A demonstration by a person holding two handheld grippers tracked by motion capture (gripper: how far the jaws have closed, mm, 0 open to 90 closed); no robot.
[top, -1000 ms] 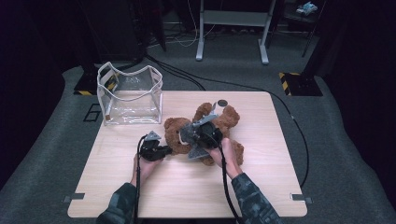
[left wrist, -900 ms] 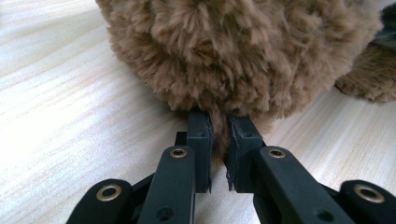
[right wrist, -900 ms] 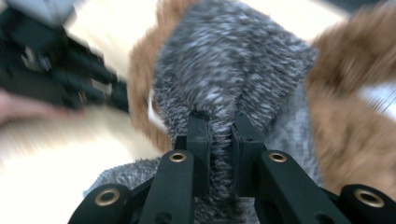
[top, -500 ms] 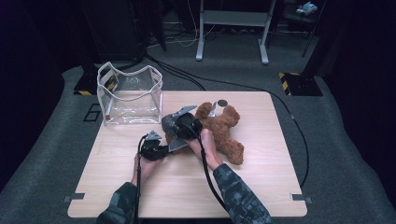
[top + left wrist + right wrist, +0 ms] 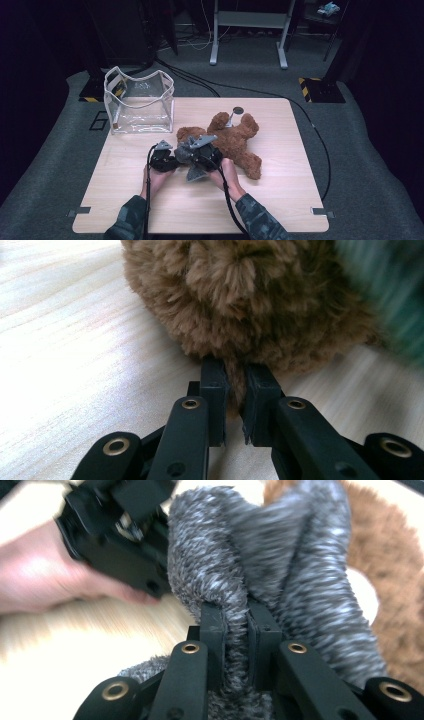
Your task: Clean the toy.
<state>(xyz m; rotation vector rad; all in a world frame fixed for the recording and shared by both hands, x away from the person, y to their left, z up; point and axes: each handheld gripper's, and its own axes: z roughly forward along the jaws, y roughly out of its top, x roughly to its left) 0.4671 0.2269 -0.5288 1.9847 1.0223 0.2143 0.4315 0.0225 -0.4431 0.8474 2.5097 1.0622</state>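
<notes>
A brown teddy bear lies on its back on the wooden table. In the left gripper view the bear's fur looms close, and my left gripper is shut on a tuft of it just above the tabletop. My right gripper is shut on a fold of grey fuzzy cloth, with the bear behind it. From above, the left gripper and the right gripper sit side by side at the bear's head, with the grey cloth bunched between them.
A clear plastic bag with white trim stands open at the table's back left corner. A small dark round disc lies on the table behind the bear. Cables run over the grey floor beyond the table.
The right gripper has carried the grey cloth left from the bear's belly to its head, close beside the left gripper. The left gripper has stayed put.
</notes>
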